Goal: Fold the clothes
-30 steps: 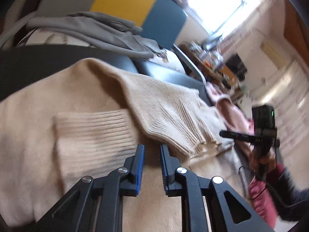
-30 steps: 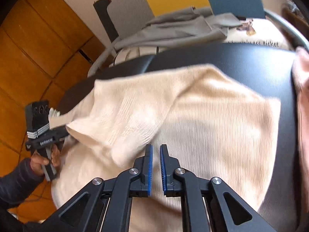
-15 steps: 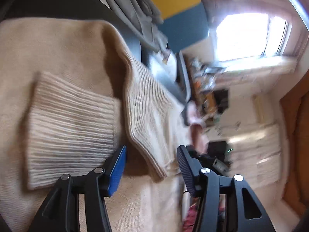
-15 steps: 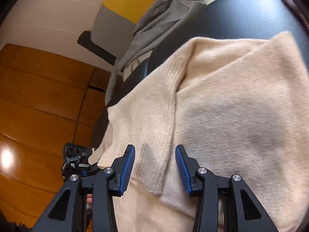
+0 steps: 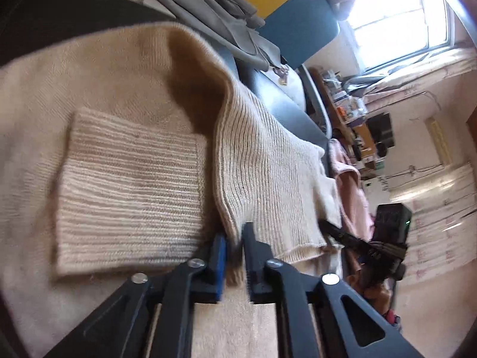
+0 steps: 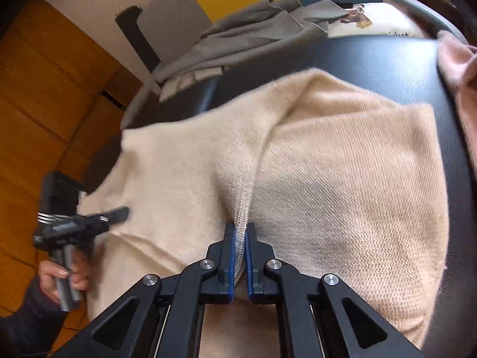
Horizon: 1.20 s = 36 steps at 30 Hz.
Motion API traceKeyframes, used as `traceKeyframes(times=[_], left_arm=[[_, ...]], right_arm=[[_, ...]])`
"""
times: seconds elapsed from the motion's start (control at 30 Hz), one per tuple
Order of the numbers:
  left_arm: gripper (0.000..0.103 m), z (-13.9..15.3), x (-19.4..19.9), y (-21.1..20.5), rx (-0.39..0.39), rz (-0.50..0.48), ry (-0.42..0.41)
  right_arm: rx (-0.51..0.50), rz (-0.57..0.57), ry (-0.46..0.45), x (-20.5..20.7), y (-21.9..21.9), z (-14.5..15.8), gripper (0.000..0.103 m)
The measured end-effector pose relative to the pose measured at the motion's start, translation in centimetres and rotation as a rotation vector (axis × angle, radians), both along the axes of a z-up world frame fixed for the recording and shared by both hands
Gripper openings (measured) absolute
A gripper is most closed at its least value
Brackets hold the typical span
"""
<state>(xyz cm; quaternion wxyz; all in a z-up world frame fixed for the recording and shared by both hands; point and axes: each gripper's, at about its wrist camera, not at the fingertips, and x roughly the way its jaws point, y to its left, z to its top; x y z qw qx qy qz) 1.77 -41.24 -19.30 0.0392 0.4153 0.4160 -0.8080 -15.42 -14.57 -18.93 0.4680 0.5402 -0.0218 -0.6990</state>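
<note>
A cream knitted sweater lies spread on a dark padded table. Its ribbed cuff lies flat on the body at the left, and the ribbed hem folds over beside it. My left gripper has its jaws closing on that ribbed hem edge, and the knit fills the gap between the pads. In the right wrist view the sweater rises in a pinched ridge into my right gripper, which is shut on that fold. Each view shows the other gripper at the sweater's near edge, the left one held by a hand.
A grey garment and a white printed cloth lie heaped at the table's far side. A pink garment sits at the right edge. Wooden panelling is on the left, and a cluttered shelf stands beyond the table.
Both grippers hovered nearly shut and empty, opened wide over the sweater, and have now closed on folds of it. Both views have rolled and dipped closer to the knit.
</note>
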Motion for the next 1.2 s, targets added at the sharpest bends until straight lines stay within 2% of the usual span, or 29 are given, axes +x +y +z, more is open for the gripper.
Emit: traceKeyframes(times=[0.03, 0.1, 0.17, 0.23, 0.3, 0.33, 0.37, 0.43, 0.53, 0.67, 0.73, 0.87, 0.97, 1.07, 1.13, 1.2], left_arm=[[0.020, 1.0, 0.2, -0.1, -0.050, 0.015, 0.020], [0.023, 3.0, 0.1, -0.3, -0.121, 0.050, 0.084], [0.024, 4.6, -0.8, -0.7, -0.164, 0.080, 0.152], [0.025, 5.4, -2.6, -1.2, -0.210, 0.086, 0.174], [0.025, 5.3, -4.8, -1.8, -0.240, 0.085, 0.161], [0.025, 5.2, -5.8, -2.0, -0.256, 0.085, 0.155], [0.025, 4.8, -6.6, -2.5, -0.269, 0.087, 0.131], [0.025, 3.5, -7.8, -3.5, -0.286, 0.086, 0.077], [0.025, 0.9, -9.2, -4.7, -0.290, 0.092, -0.020], [0.021, -0.5, -9.3, -5.3, -0.321, 0.066, 0.018], [0.019, -0.7, -8.9, -5.3, -0.330, 0.074, 0.040], [0.019, -1.1, -7.7, -5.4, -0.283, 0.131, 0.094], [0.028, 0.2, -5.7, -5.4, -0.247, 0.215, 0.109], [0.034, 1.9, -0.1, -5.2, -0.169, 0.285, 0.191], [0.037, 2.5, 4.7, -5.2, -0.156, 0.327, 0.213], [0.039, 2.7, 10.1, -5.9, -0.136, 0.402, 0.209]], right_arm=[[-0.016, -0.019, -0.017, -0.3, 0.5, 0.2, 0.010], [-0.013, -0.048, 0.037, -0.5, 1.2, 1.4, 0.014], [-0.039, -0.058, 0.117, -0.2, 1.6, 3.6, 0.016], [-0.057, -0.054, 0.217, 0.3, 0.8, 5.7, 0.020], [-0.029, -0.054, 0.342, 1.0, -1.0, 6.9, 0.036], [-0.019, -0.055, 0.395, 1.2, -2.0, 7.2, 0.055], [-0.006, -0.048, 0.426, 1.1, -2.9, 7.1, 0.065], [0.035, -0.024, 0.469, 0.7, -4.9, 6.3, 0.065], [0.108, -0.005, 0.466, -1.0, -7.8, 4.3, 0.065], [0.212, -0.006, 0.461, -2.8, -9.1, 1.2, 0.066], [0.215, -0.008, 0.465, -2.9, -9.1, 1.1, 0.066], [0.214, -0.015, 0.473, -3.1, -9.0, 1.1, 0.067], [0.213, -0.020, 0.478, -3.1, -8.9, 1.2, 0.070], [0.212, -0.025, 0.483, -3.2, -8.8, 1.2, 0.071], [0.211, -0.029, 0.487, -3.3, -8.8, 1.2, 0.073], [0.207, -0.060, 0.544, -2.0, -8.2, 2.8, 0.074]])
